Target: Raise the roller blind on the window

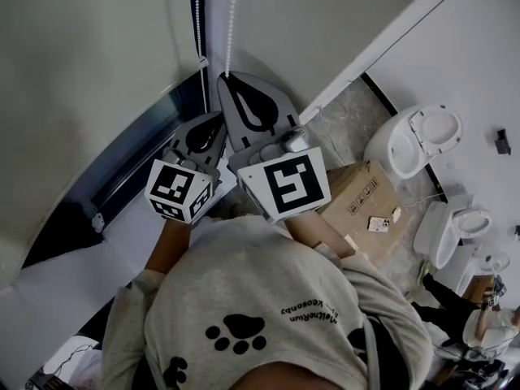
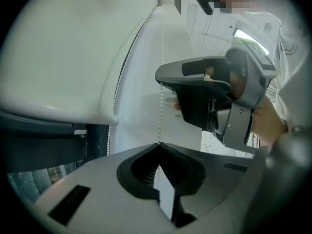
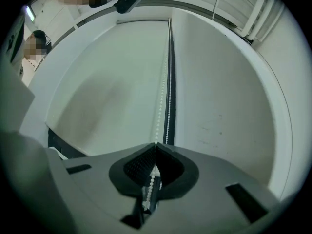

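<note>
At the window, the pale grey fabric roller blind (image 1: 89, 71) hangs with its rounded bottom bar (image 2: 58, 113) just above a dark strip of window. Beside the blind's edge run two strands of the white beaded pull chain (image 3: 159, 101). The right gripper (image 3: 156, 144) has its fingers clenched on one strand, and beads show in the hollow behind the tips. The left gripper (image 2: 159, 144) sits lower, under the right one, and is likewise clamped on a strand that enters at its tips. It looks to be the same strand, though the head view is too crowded to be sure. On the floor to the right stand a brown cardboard box (image 1: 361, 197) and a white ceramic toilet (image 1: 414, 140).
</note>
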{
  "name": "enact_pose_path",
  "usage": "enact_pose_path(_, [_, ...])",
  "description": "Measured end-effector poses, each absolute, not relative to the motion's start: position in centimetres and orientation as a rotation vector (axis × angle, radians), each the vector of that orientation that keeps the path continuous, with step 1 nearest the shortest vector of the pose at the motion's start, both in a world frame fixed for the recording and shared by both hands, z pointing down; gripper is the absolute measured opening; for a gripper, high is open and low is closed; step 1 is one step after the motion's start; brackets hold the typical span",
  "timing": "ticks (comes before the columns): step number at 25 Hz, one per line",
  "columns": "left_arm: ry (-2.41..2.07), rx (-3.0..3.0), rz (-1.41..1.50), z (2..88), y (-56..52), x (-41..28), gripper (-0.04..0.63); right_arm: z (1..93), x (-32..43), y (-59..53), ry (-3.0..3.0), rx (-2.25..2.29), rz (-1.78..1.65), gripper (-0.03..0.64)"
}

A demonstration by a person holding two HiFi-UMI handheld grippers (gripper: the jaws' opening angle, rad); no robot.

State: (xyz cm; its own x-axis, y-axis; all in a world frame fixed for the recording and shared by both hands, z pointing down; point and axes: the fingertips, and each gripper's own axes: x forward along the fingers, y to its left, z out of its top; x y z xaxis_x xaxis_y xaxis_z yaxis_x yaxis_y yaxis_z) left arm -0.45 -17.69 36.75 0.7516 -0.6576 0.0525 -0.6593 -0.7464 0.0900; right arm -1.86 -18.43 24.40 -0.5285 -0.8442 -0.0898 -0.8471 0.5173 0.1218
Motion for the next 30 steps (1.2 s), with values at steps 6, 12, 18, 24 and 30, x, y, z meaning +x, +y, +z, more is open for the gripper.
enact_pose_path(6, [-1.053,2.794,0.059,40.0,-16.7,-0.6,0.009,27.6,-2.1,-17.6,2.752,-1.538,0.188,0.011])
enact_pose_path(12, [-1.063,2.777,0.078,43.0,-16.4,-1.2,0.009,30.6,-2.2,-17.2,2.753,-1.565,0.169,0.011])
enact_pose_path(18, [-1.058,2.769,0.091,44.3,-16.2,-0.7,0.009,32.1,-1.9,-17.3,2.756,-1.565,0.120,0.011])
enact_pose_path(24, [-1.054,2.747,0.127,45.6,-16.4,-0.8,0.009,33.7,-1.8,-17.8,2.780,-1.582,0.045,0.011])
enact_pose_path(30, [-1.040,2.694,0.158,49.7,-16.0,-0.9,0.009,37.7,-2.0,-17.3,2.843,-1.608,-0.019,0.011])
